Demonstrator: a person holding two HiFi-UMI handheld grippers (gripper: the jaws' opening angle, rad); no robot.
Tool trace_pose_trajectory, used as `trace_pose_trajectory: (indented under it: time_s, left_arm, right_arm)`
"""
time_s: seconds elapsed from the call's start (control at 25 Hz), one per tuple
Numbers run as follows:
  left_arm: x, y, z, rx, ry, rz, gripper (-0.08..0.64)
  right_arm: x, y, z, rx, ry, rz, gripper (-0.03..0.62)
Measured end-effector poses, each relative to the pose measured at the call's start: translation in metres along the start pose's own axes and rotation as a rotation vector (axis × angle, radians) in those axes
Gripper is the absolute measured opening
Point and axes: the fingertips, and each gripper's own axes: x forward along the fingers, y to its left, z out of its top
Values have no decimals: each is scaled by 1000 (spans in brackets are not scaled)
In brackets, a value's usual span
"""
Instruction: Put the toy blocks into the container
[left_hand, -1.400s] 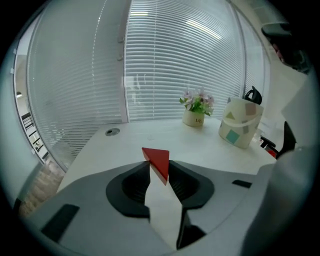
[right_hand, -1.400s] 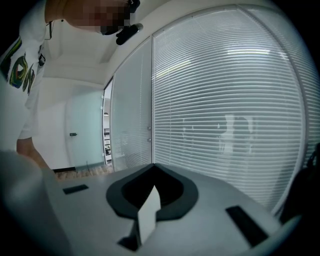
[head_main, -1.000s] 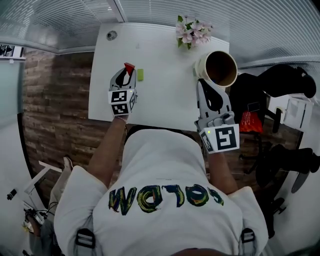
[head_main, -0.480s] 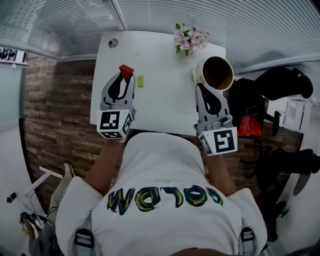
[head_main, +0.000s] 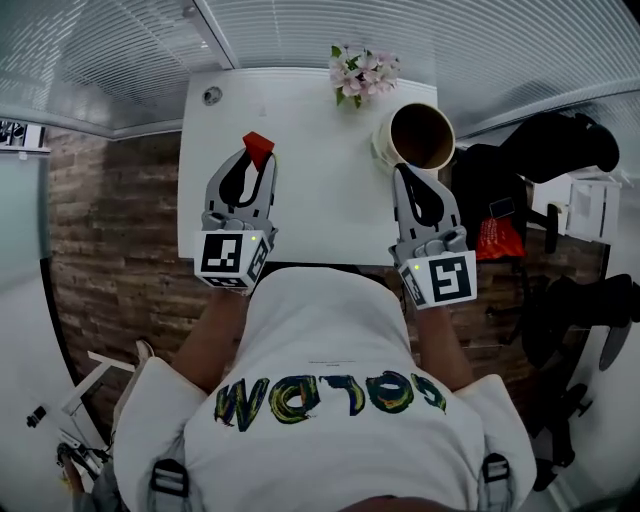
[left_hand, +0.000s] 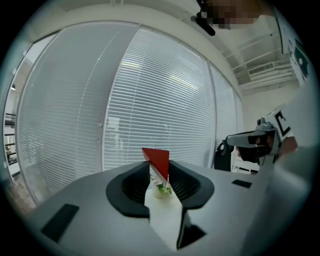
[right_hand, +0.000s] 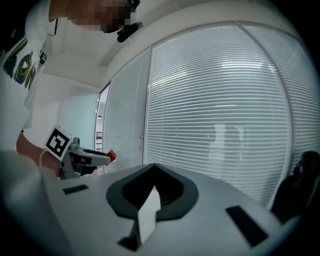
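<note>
Red wedge block (left_hand: 157, 161), tip downward, pinched by fingers of left gripper (left_hand: 160, 175)

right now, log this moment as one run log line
left gripper: shut on red block, over table | right gripper: shut, empty, near container | red block not yet in container

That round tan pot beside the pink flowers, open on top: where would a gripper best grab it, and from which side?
Probably the rim of the round tan pot, on the wall nearest the right gripper, coming down from above with one jaw inside, one outside. It stands upright and open, and looks too wide to span.
</note>
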Motion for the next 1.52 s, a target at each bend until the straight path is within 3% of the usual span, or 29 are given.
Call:
trace_pose_trajectory:
  time_s: [0.48,0.72,1.2,1.52]
  left_arm:
    - [35,-100,-5,15,21,-255,124]
    - [51,-140,-7,23,33,-346,125]
    - [76,-173,-24,55,78,-418,124]
    - [122,-196,-66,68,162,-469,124]
  right_arm:
    - [-73,-51,-19,13,44,-203,8]
    - [-105,-71,-31,29,68,-281,8]
    - [-106,-77,-35,52,51,-285,8]
    - [-105,-80,-47,69,63,-297,9]
